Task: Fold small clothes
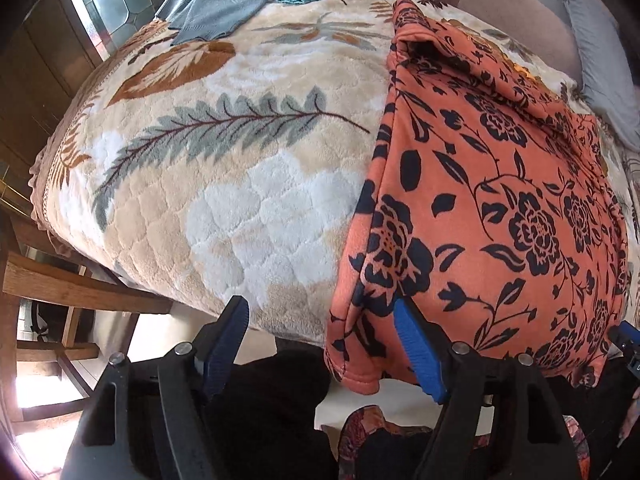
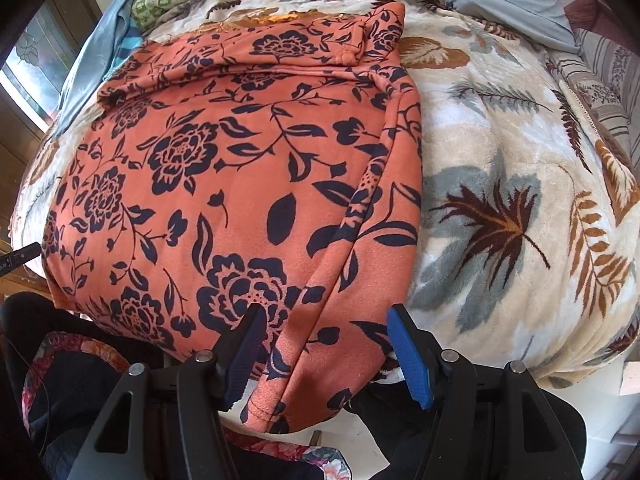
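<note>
The orange garment [image 2: 248, 184] lies spread on the blanket [image 1: 224, 184], its near hem hanging over the bed edge. The left gripper [image 1: 324, 344] stands with jaws wide and empty at the hem's left corner, one finger over the cloth, the other over blanket. The right gripper [image 2: 326, 348] is likewise parted, straddling the hem's right corner without pressing it.

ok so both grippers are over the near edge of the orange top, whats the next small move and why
Probably lower both and pinch the near hem. The left hand-held gripper and right hand-held gripper are open, each straddling a near corner of the orange floral garment, which overhangs the edge of the leaf-print blanket. Gripped there, the hem could be folded away toward the collar end.
</note>
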A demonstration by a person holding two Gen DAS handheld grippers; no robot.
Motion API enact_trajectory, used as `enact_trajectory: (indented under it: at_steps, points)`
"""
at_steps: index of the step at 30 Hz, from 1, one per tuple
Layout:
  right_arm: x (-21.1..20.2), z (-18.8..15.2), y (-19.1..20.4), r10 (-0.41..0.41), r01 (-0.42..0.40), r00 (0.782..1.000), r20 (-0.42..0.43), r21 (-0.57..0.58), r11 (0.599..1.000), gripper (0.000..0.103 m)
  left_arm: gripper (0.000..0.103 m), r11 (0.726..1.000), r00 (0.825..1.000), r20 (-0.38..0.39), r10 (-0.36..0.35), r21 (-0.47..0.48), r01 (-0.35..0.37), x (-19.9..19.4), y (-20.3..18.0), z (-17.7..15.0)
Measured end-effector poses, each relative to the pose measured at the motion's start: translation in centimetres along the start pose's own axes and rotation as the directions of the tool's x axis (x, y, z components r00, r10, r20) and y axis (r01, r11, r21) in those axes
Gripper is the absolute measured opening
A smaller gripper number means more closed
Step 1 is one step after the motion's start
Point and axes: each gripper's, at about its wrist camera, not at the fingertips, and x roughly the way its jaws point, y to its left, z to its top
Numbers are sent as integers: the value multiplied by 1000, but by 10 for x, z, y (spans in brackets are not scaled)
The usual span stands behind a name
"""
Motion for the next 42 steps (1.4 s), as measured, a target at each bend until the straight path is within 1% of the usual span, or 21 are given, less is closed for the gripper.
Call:
enact_trajectory:
  at_steps: [5, 6, 7, 8, 9, 10, 12, 14, 15, 16, 18, 24, 26, 30, 32, 35, 36, 38, 40, 41, 42]
  points:
    - [5, -6, 4, -12, 11, 1000, -27, -22, 1000, 66, 75, 999, 999, -54, 0, 35, 2, 16, -4, -19]
    - [6, -6, 3, -13, 12, 999, -31, -19, 1000, 66, 69, 999, 998, -66, -16, 36, 18, 20, -5, -21]
    - [6, -6, 2, -12, 11, 999, -36, -15, 1000, 66, 59, 999, 996, -77, -40, 31, 42, 24, -4, -23]
    - [6, -5, 1, -10, 10, 999, -38, -9, 1000, 66, 54, 997, 994, -85, -69, 18, 70, 27, -2, -24]
    - [6, -5, 0, -9, 9, 999, -39, -5, 1000, 66, 43, 995, 991, -90, -97, -1, 97, 30, 1, -24]
    - [6, -6, 0, -10, 10, 999, -42, -3, 1000, 66, 34, 992, 988, -91, -127, -18, 126, 32, 4, -25]
    - [7, -6, 1, -13, 13, 999, -49, 2, 1000, 66, 24, 983, 979, -87, -185, -32, 183, 33, 7, -26]
    - [6, -8, 1, -11, 12, 998, -55, 9, 1000, 66, 18, 982, 979, -77, -190, -8, 190, 30, 6, -27]
    - [8, -7, 3, -7, 8, 998, -56, 14, 1000, 66, 12, 981, 978, -72, -194, 3, 194, 28, 4, -28]
    - [7, -7, 1, -1, 2, 998, -57, 21, 1000, 66, 9, 979, 977, -68, -200, 11, 201, 26, 2, -28]
    - [6, -6, -4, 15, -13, 998, -59, 41, 999, 66, 8, 978, 977, -53, -205, 36, 207, 18, -2, -26]
    - [2, 1, -25, 79, -71, 994, -70, 110, 991, 66, 7, 962, 966, 4, -258, 97, 256, -16, -6, -19]
    - [2, 2, -28, 77, -67, 994, -77, 125, 990, 66, 7, 958, 963, 21, -270, 107, 266, -28, -8, -18]
    - [9, -1, -22, 31, -21, 994, -106, 93, 995, 66, 7, 956, 962, 32, -272, 124, 266, -38, -13, -13]
    - [15, -2, -16, -9, 17, 992, -126, 61, 998, 67, 8, 965, 970, 23, -241, 112, 237, -31, -11, -12]
    - [25, -4, -9, -61, 67, 986, -157, 35, 997, 68, 9, 977, 979, -16, -201, 73, 202, -3, -4, -17]
    - [27, -4, -6, -81, 86, 984, -161, 25, 996, 69, 12, 979, 982, -32, -189, 71, 190, 3, -4, -18]
    - [28, -5, -1, -117, 119, 981, -152, 2, 993, 71, 23, 985, 985, -52, -163, 56, 166, 11, -2, -19]
    - [28, -5, 2, -133, 134, 981, -144, -6, 991, 71, 46, 988, 987, -60, -149, 26, 151, 15, 3, -20]
    - [28, -5, 3, -134, 135, 981, -141, -7, 991, 71, 50, 989, 987, -56, -149, 14, 150, 15, 7, -21]
    - [27, -6, 4, -133, 133, 982, -135, -5, 991, 70, 56, 988, 987, -52, -151, 2, 151, 14, 11, -21]
